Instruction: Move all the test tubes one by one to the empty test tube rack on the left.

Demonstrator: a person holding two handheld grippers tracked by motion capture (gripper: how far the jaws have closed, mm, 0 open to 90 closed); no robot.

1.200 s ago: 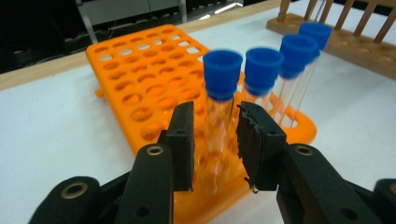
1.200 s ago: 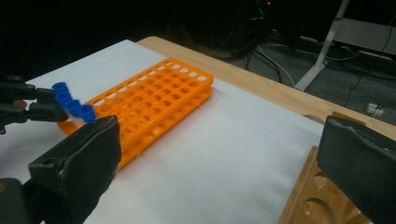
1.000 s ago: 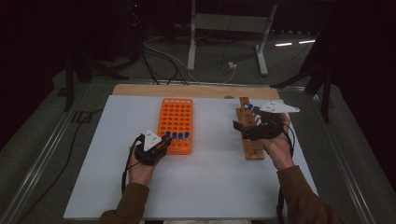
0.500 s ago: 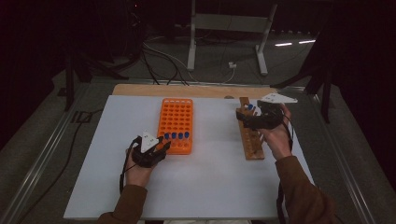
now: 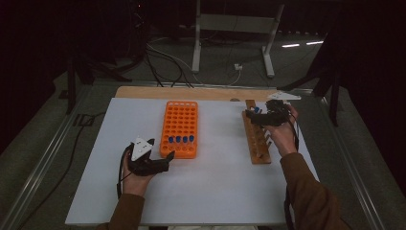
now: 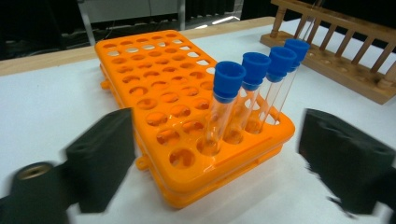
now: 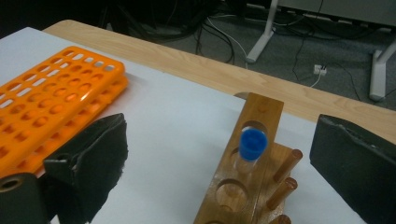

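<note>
Item: last blue-capped tube (image 7: 252,145), upright in the far end hole of the wooden rack (image 5: 256,139), dead ahead between the right gripper (image 5: 253,116)'s wide, empty jaws; left gripper (image 5: 167,159), jaws just opened and empty, beside the orange rack (image 5: 181,125).

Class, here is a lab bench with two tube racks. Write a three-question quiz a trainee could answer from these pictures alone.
1. How many blue-capped tubes stand in the orange rack?
2. True or false: the left gripper grips a tube.
3. The wooden rack holds: A) one capped tube, B) three, C) none?

Key: 1. Four, in one row. 2. False; its jaws have just been opening, nothing between them. 3. A, near the right gripper, whose jaws stand open.
</note>
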